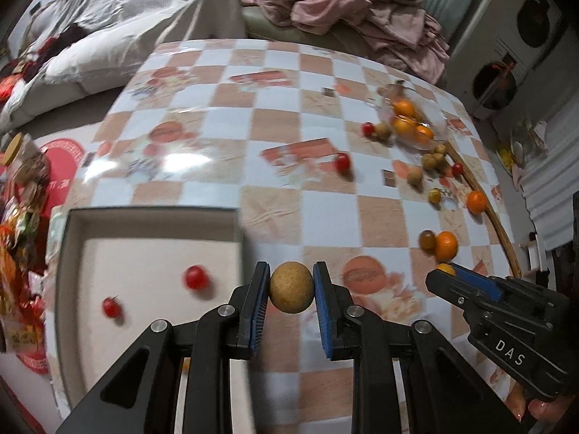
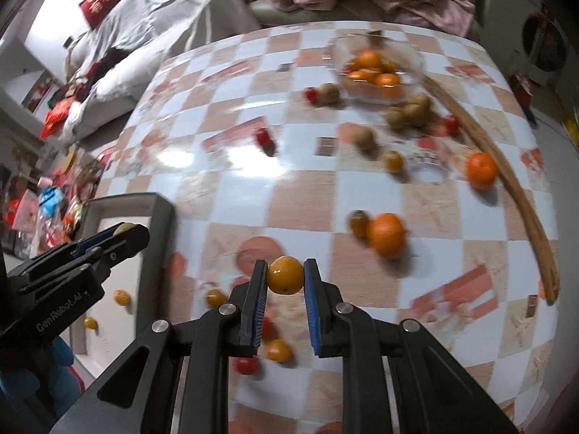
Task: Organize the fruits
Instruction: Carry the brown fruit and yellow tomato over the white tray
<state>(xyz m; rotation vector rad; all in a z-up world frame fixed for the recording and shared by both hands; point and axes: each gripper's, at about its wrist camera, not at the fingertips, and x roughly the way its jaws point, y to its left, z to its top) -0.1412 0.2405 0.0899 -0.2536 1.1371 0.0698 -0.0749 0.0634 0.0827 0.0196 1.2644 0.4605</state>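
Checkered table [image 1: 289, 115], far fruit blurred: my left gripper [image 1: 291, 286] clamps a longan [image 1: 291, 286], my right gripper [image 2: 285, 275] a yellow tomato [image 2: 285, 275].

A table [image 1: 224, 83] in a glossy orange-and-white checked cloth carries a shallow white box [image 1: 72, 238], a clear bowl [image 1: 434, 115] of oranges, a long wooden stick [image 2: 506, 166], and loose oranges [image 2: 386, 234], cherry tomatoes [image 1: 342, 162] and brown longans [image 1: 414, 175] scattered between
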